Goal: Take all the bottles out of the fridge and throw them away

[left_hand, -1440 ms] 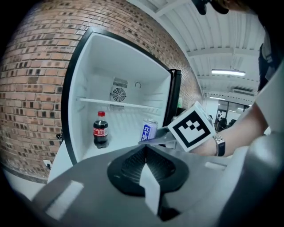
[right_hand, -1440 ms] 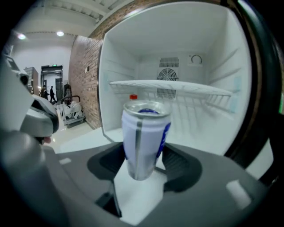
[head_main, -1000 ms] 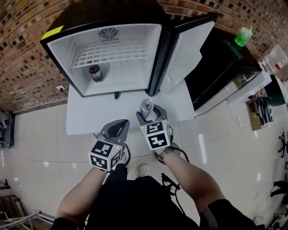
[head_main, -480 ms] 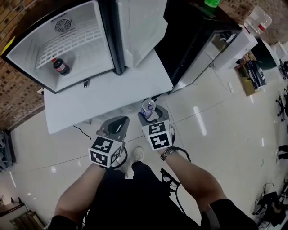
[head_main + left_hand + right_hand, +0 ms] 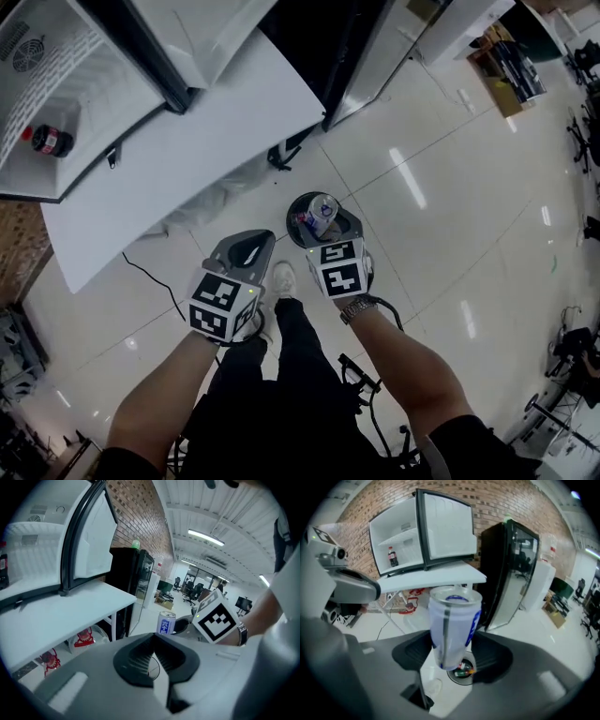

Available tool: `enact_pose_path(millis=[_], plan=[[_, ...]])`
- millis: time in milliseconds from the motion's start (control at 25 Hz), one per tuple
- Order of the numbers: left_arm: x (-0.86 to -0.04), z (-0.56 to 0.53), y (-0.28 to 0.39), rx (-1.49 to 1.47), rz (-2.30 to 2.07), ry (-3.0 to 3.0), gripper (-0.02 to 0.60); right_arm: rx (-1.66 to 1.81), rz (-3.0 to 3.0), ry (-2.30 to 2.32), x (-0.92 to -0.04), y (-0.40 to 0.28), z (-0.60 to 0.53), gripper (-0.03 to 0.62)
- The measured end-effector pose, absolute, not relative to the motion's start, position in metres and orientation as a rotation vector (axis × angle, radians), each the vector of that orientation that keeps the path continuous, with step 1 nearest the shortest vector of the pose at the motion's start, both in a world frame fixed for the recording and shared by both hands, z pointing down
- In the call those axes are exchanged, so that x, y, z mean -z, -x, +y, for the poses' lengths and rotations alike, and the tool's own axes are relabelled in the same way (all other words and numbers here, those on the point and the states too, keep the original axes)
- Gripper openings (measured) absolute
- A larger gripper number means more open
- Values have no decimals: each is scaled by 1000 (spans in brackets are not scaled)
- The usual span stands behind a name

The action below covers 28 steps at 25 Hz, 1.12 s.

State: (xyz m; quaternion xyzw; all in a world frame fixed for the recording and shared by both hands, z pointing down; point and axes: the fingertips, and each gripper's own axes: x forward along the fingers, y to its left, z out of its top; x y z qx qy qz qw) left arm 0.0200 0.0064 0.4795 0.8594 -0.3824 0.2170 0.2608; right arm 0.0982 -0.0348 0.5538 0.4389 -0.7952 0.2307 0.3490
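My right gripper [image 5: 324, 221] is shut on a silver and blue drink can [image 5: 323, 212], held upright. In the right gripper view the can [image 5: 453, 624] sits between both jaws, and a round black bin [image 5: 463, 671] with some rubbish in it shows on the floor right under it. In the head view the bin [image 5: 298, 214] lies behind the can. My left gripper [image 5: 247, 253] hangs to the left of it, shut with nothing in it [image 5: 153, 640]. A dark cola bottle [image 5: 46, 140] stands inside the open white fridge [image 5: 89, 66].
The fridge stands on a white table [image 5: 202, 131] with plastic bags [image 5: 84, 638] beneath it. A black fridge [image 5: 510, 569] stands right of the table. A dark cable [image 5: 150, 278] runs across the glossy tiled floor. My shoe [image 5: 281, 277] is near the bin.
Both grippers have come away from the fridge and sunk toward the floor. The can, earlier before the table's edge, now hangs over the black bin. The fridge has slid to the picture's upper left.
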Motion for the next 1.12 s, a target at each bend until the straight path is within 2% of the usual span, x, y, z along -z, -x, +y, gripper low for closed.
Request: enact_pose_path(millis=[320, 640, 1120], plan=[[-547, 11, -58, -693, -920, -2288, 3, -790, -1896, -1170, -656, -155, -21, 264], [-593, 14, -78, -752, -842, -2253, 5, -903, -1798, -1118, -734, -167, -9, 264], [-618, 16, -71, -779, -850, -2182, 4, -949, -1696, -1110, -783, -181, -14, 268]])
